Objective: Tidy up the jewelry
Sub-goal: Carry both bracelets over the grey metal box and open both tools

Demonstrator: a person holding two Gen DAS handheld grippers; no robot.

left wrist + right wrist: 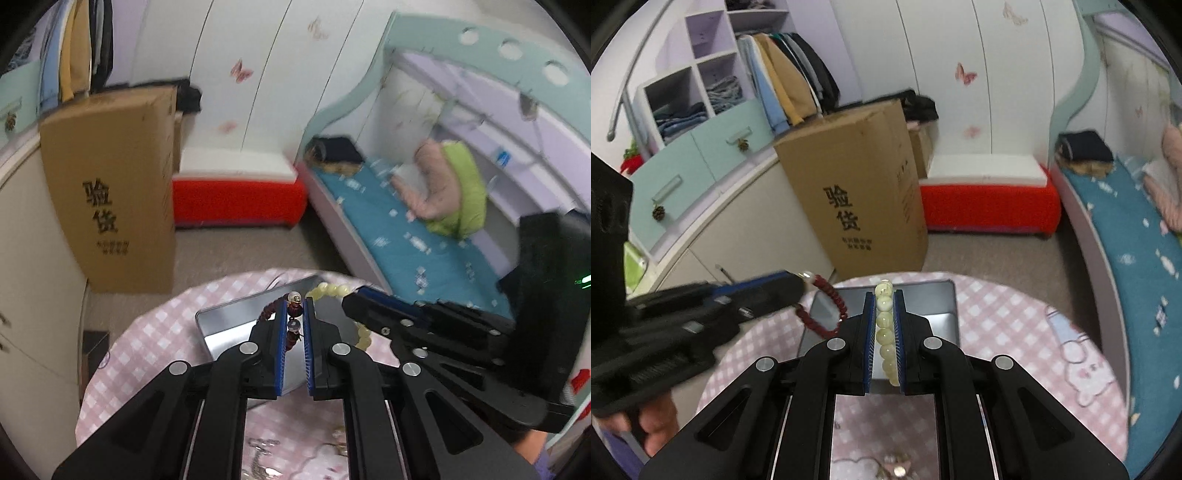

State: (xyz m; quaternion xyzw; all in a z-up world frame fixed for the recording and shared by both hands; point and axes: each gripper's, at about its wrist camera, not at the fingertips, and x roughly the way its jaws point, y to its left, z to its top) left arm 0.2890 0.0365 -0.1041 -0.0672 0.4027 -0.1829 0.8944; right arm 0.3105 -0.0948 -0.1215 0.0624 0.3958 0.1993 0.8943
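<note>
Left wrist view: left gripper [295,314] clamped on one dark red bead bracelet [294,309], with two clear beads showing between the blue pads [281,343]. Rest of the red loop hangs off the left side of the fingers, over one silver tin [225,321]. Right gripper [354,301] enters from the right, clamped on one pale yellow bead bracelet [328,288]; a few yellow beads also show below it.

Right wrist view: right gripper [885,306] pinches the yellow bracelet [884,317] lengthwise, about six glossy translucent beads in a row between the pads. Left gripper [798,282] at left, holding the red bracelet [831,295], loop dangling above the tin [938,306]. Both bracelets are held in the air above the tin, near each other, not touching.

Tin sits on one round table [1015,332] with a pink checked cloth. More jewelry, blurred, lies at the near table edge. One hand [653,421] grips the left handle.
</note>
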